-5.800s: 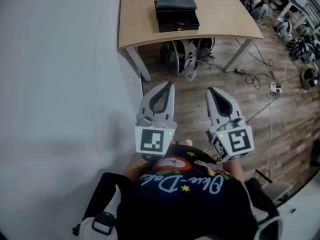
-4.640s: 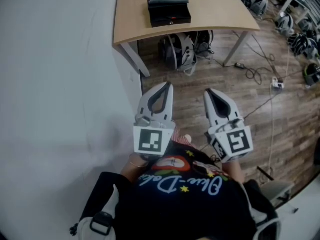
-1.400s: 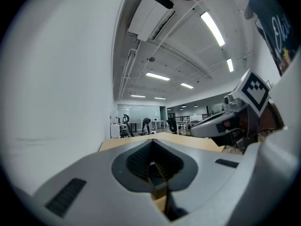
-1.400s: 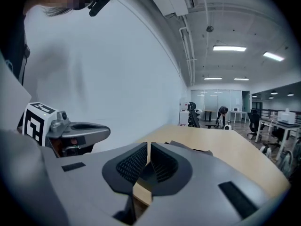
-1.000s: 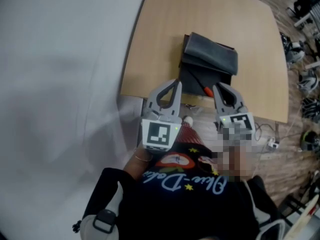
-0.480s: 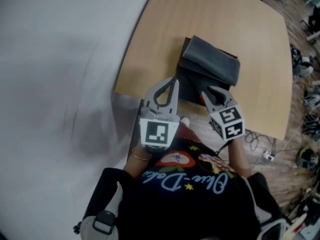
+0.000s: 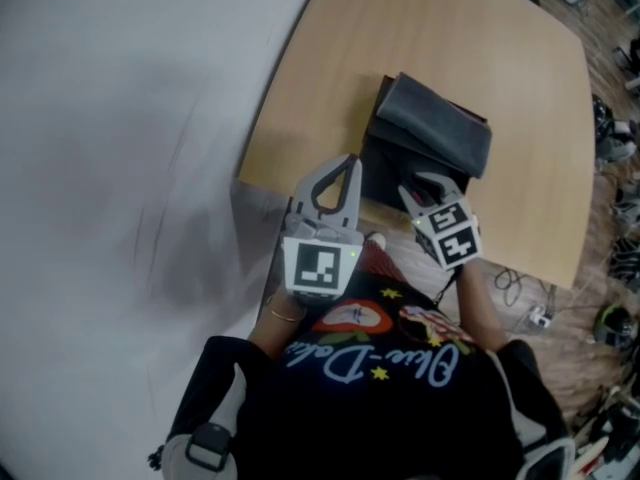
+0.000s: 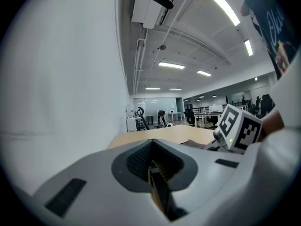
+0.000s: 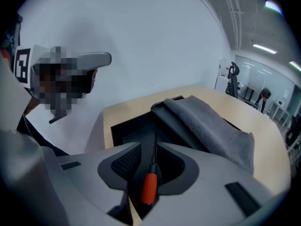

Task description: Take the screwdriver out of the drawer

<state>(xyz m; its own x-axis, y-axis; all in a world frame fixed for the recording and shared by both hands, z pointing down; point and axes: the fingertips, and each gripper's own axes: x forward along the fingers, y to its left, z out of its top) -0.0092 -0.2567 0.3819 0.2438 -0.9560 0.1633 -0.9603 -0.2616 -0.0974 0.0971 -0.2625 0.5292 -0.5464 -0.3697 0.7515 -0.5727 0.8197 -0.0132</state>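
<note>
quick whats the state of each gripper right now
Left gripper: closed, holding nothing.
Right gripper: fingers opening, the screwdriver between them, not gripped.

This is a large open-plan office or lab hall. In the left gripper view, strip lights [image 8: 171,65] run along a high ceiling with bare pipes [image 8: 137,65]. An air-conditioning unit [image 8: 146,6] hangs high on the white wall [image 8: 61,79]. Far off, rows of desks [image 8: 207,111] stand before a glazed partition [image 8: 157,103]. Near, a pale wooden table [image 7: 440,48] stands on plank flooring [image 7: 565,303] with cables [image 7: 512,286] lying on it.
</note>
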